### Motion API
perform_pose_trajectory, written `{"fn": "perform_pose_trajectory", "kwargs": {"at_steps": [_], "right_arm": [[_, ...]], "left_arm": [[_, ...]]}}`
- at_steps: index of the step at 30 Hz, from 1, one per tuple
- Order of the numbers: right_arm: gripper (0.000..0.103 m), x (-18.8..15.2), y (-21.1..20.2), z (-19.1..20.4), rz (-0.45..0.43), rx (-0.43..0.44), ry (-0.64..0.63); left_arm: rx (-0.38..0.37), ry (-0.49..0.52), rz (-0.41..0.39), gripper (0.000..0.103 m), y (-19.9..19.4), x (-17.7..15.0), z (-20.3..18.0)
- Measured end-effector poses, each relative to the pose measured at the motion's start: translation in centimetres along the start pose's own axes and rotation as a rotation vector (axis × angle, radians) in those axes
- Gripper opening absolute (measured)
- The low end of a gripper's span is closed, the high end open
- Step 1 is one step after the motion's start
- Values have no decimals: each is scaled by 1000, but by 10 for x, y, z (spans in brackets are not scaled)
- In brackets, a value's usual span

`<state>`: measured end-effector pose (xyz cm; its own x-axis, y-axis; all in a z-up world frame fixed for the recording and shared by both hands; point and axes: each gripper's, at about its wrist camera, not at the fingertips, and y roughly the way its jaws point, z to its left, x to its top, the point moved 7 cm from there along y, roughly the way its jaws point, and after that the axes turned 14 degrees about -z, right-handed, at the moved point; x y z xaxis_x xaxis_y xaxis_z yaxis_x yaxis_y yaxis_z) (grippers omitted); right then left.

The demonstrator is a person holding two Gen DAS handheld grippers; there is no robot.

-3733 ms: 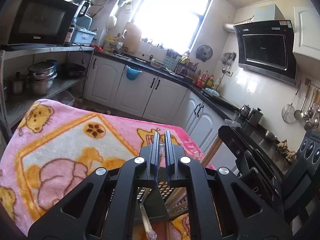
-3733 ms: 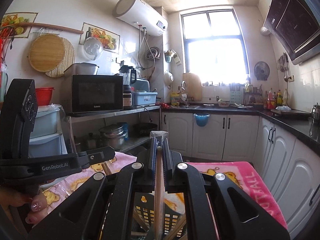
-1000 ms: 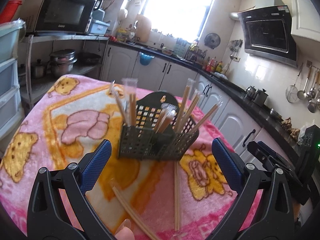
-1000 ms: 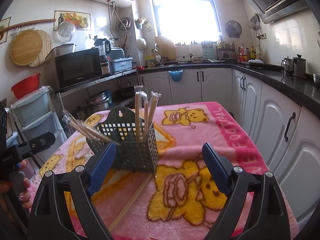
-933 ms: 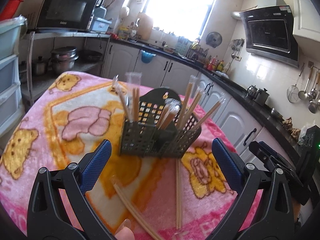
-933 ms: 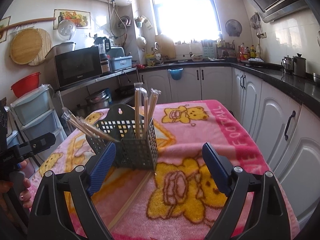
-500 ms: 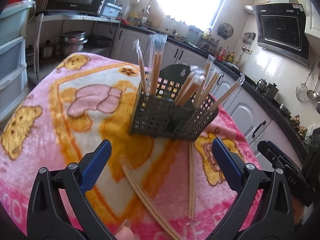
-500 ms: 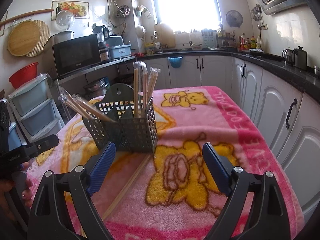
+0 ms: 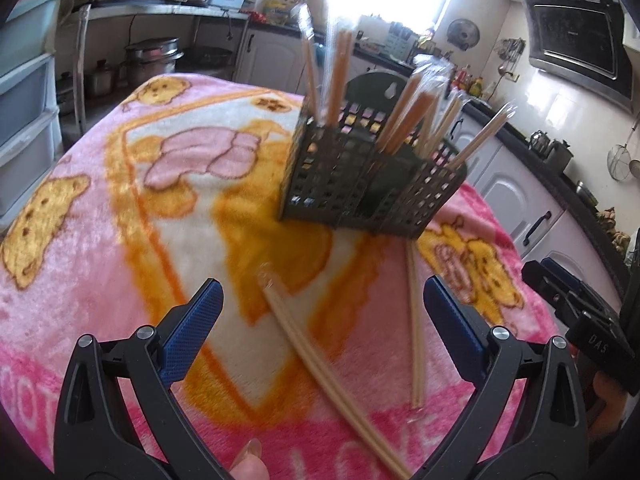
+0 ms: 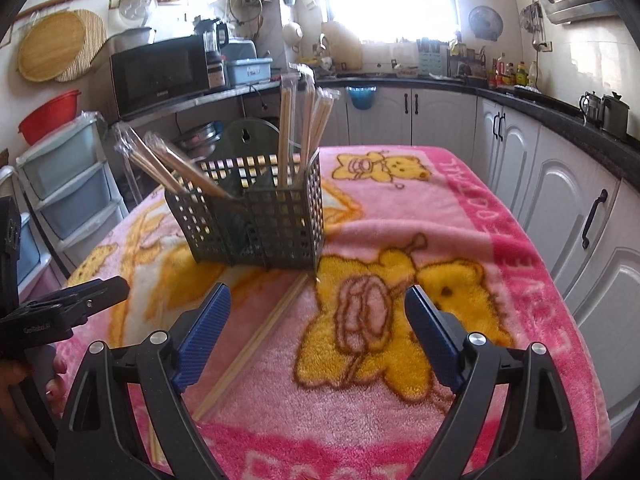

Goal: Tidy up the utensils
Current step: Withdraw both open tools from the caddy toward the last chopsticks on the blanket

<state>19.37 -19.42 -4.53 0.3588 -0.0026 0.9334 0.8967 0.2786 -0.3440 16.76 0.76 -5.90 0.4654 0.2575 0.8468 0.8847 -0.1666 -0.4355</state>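
1. Pink blanket (image 10: pixel 420 208) covers the surface; a dark mesh holder (image 10: pixel 256 220) stands on it, filled with wrapped chopsticks (image 10: pixel 288 120)
2. Two loose chopstick pairs (image 9: pixel 320 360) lie just before it
3. Left gripper (image 9: pixel 320 332) and right gripper (image 10: pixel 316 332) fingers spread wide, grasping nothing

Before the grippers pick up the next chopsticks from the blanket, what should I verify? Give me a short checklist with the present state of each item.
1. Left gripper open, nothing between its blue pads: ok.
2. Right gripper open, empty: ok.
3. Wrapped wooden chopstick pair lying free in front of the left gripper: ok.
4. Second chopstick pair lying free ahead of the right gripper: ok.
5. Dark grey perforated plastic utensil basket upright on the pink bear-print blanket: ok.
6. Free room in the basket compartments: cannot tell.
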Motion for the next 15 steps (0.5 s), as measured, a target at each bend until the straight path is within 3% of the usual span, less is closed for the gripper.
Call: {"fn": "perform_pose_trajectory", "kwargs": {"at_steps": [7, 15], "right_arm": [[86, -14, 11, -2, 50, 1, 0], [86, -23, 30, 2, 108, 19, 18]], "left_arm": [[40, -24, 36, 92, 5, -13, 19], [5, -54, 75, 92, 17, -20, 21]]}}
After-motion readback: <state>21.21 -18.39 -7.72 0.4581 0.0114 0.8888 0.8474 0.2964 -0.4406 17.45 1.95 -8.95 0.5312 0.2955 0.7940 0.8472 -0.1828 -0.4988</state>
